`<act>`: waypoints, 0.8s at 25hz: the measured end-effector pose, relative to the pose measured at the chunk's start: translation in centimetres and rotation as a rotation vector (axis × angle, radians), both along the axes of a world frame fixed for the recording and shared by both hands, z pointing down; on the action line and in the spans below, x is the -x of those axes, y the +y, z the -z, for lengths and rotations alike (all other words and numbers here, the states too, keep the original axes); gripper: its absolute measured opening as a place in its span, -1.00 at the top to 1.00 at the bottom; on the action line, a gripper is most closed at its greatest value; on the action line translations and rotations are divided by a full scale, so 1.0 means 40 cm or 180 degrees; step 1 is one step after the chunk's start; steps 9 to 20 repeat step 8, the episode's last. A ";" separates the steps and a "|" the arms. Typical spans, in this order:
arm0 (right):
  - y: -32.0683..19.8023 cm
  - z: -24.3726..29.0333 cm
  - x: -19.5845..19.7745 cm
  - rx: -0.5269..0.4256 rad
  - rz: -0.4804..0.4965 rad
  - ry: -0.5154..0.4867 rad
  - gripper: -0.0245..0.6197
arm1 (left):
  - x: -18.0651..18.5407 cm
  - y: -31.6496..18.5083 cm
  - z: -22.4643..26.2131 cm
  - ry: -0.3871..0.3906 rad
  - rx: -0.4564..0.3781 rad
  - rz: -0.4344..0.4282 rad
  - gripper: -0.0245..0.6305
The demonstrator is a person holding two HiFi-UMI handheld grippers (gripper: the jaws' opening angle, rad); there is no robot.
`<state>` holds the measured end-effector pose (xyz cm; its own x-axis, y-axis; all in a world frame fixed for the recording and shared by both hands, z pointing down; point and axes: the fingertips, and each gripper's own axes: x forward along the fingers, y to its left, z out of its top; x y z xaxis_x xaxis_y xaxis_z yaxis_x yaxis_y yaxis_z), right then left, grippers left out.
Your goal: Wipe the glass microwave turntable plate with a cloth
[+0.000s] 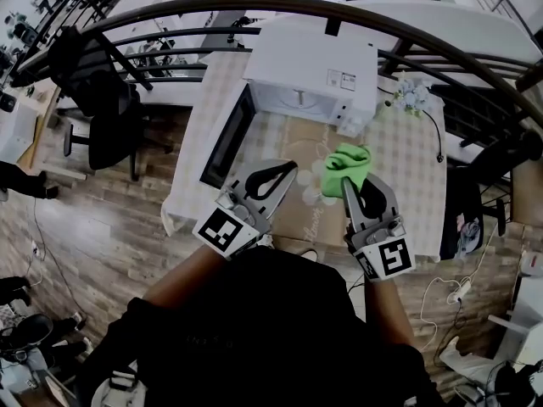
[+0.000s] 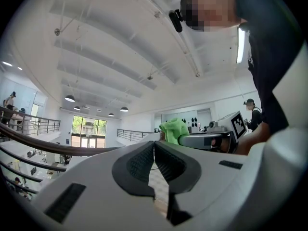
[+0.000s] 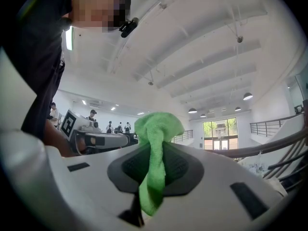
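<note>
Head view: open white microwave (image 1: pixel 312 73) ahead of both.
Right gripper (image 1: pixel 346 185): pinches limp, lightweight green cloth (image 3: pixel 156 129) at its bunched middle.
Left gripper (image 2: pixel 154 149): pressed together, empty.

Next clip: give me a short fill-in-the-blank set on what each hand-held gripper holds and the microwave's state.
1. The right hand-held gripper is shut on a ___ cloth.
2. The left hand-held gripper, jaws together, holds ___.
3. The microwave has its door standing ___.

Missing words: green; nothing; open.
</note>
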<state>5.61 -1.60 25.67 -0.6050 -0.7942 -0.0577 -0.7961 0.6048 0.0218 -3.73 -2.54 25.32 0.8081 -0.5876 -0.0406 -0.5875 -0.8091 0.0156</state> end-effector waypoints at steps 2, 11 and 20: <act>0.000 -0.004 -0.005 0.0008 -0.0003 0.0012 0.77 | -0.004 0.000 -0.001 -0.0023 0.0000 -0.0005 0.86; -0.007 -0.009 -0.014 0.0021 -0.0029 -0.0015 0.77 | -0.020 -0.007 0.000 -0.0017 -0.0008 -0.0035 0.86; -0.007 -0.009 -0.014 0.0021 -0.0029 -0.0015 0.77 | -0.020 -0.007 0.000 -0.0017 -0.0008 -0.0035 0.86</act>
